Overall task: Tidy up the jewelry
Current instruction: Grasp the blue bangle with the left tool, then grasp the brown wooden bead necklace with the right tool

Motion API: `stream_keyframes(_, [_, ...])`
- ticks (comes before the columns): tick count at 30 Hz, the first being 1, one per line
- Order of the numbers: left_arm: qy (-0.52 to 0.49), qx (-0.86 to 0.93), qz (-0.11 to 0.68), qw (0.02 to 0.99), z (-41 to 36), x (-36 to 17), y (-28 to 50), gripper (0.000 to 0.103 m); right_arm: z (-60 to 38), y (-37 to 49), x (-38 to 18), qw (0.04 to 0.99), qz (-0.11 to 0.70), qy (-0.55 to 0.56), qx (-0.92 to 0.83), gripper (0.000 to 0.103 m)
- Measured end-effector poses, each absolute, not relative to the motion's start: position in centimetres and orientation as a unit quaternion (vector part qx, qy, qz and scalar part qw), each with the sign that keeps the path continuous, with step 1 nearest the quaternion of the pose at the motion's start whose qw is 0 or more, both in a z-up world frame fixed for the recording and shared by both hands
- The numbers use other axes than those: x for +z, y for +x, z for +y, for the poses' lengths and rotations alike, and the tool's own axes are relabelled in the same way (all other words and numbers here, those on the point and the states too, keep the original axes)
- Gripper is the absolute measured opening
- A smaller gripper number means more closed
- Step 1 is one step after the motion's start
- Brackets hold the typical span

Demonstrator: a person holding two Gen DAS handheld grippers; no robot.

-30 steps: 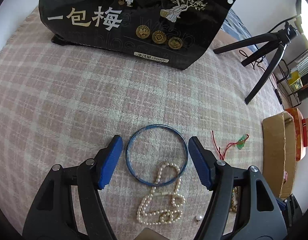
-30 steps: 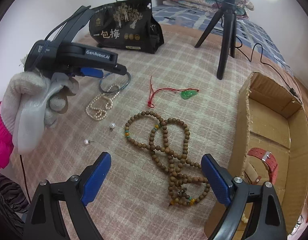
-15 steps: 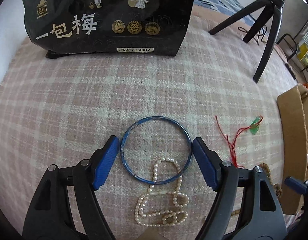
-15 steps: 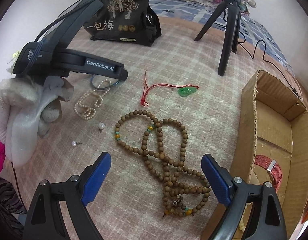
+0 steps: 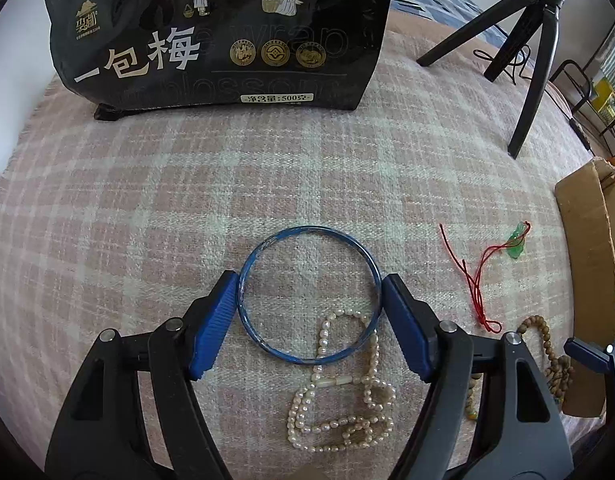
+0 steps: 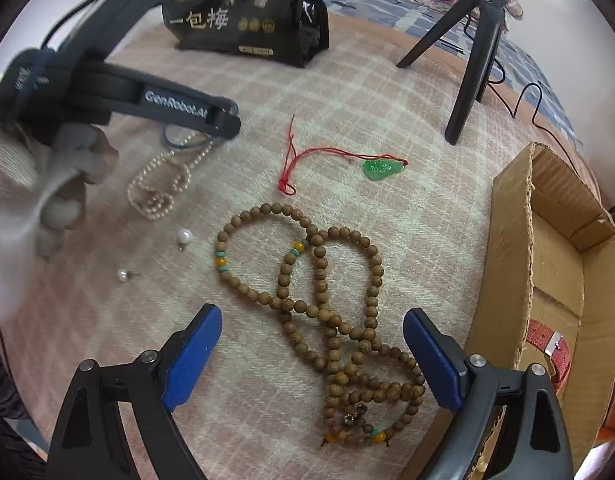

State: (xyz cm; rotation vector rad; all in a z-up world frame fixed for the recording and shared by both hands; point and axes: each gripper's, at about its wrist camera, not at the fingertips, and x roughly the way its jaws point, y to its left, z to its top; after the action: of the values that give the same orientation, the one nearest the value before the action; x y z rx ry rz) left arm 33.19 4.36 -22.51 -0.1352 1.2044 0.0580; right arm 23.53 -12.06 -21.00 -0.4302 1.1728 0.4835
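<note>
1. A pink plaid blanket (image 5: 147, 208) covered the bed.
2. Between the left claw (image 5: 309, 304) tips lay a blue bangle (image 5: 267, 344), overlapping a pearl necklace (image 5: 339, 420).
3. Ahead stood a black bag (image 5: 211, 32); a tripod (image 5: 535, 40) stood ahead right.

Black printed bag (image 5: 219, 36) standing on plaid blanket (image 5: 147, 200), black tripod (image 5: 535, 52) to its right

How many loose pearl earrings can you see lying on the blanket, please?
2. One pearl earring lies just left of the wooden bead necklace; the other pearl earring lies further left and nearer the camera. More could be hidden under the left gripper.
</note>
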Motion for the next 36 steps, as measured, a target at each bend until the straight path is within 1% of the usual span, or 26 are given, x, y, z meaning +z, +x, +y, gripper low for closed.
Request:
stream_keyframes(2, [-0.063,0.026,0.565,0.822,4.6,-22.6,33.2,0.075,-11.9,23.5,-21.3,0.782,0.542,-0.218,0.217,0.094])
stream_keyframes(4, [-0.062,0.026,0.565,0.823,4.4,-22.6,33.2,0.075,-11.6,23.6,-21.6,0.780,0.539,-0.237,0.212,0.090])
stream_keyframes(9, [-0.060,0.026,0.564,0.823,4.2,-22.5,33.1,0.075,-11.5,23.9,-22.0,0.773,0.539,-0.254,0.219,0.089])
stream_keyframes(12, [-0.059,0.024,0.563,0.824,4.0,-22.3,33.0,0.075,-11.3,24.0,-22.1,0.768,0.539,-0.253,0.235,0.078])
stream_keyframes(14, [-0.059,0.023,0.563,0.824,4.2,-22.2,32.9,0.075,-11.4,24.1,-22.0,0.766,0.540,-0.248,0.244,0.065])
stream_keyframes(16, [-0.059,0.025,0.563,0.824,4.3,-22.3,32.9,0.075,-11.3,24.1,-22.0,0.766,0.540,-0.246,0.248,0.057])
stream_keyframes(18, [-0.058,0.024,0.563,0.824,4.1,-22.3,33.0,0.075,-11.3,24.0,-22.0,0.767,0.539,-0.246,0.248,0.057])
stream_keyframes(23, [-0.057,0.024,0.562,0.825,4.3,-22.3,33.0,0.075,-11.6,24.1,-22.0,0.771,0.535,-0.250,0.241,0.059])
stream_keyframes(26, [-0.057,0.024,0.562,0.825,4.2,-22.4,33.1,0.075,-12.1,24.4,-21.8,0.775,0.534,-0.244,0.234,0.067])
stream_keyframes(27, [-0.056,0.024,0.562,0.825,4.2,-22.4,33.0,0.075,-12.2,24.5,-21.7,0.777,0.533,-0.242,0.233,0.068])
stream_keyframes(31, [-0.054,0.025,0.562,0.825,4.2,-22.4,32.9,0.075,-12.8,25.1,-20.9,0.772,0.543,-0.207,0.258,0.069])
stream_keyframes(32, [-0.055,0.024,0.562,0.825,4.2,-22.4,32.9,0.075,-13.0,25.3,-20.7,0.768,0.548,-0.197,0.268,0.071])
stream_keyframes(36, [-0.051,0.022,0.560,0.826,4.1,-22.4,32.5,0.075,-13.0,25.5,-19.9,0.759,0.553,-0.177,0.294,0.070])
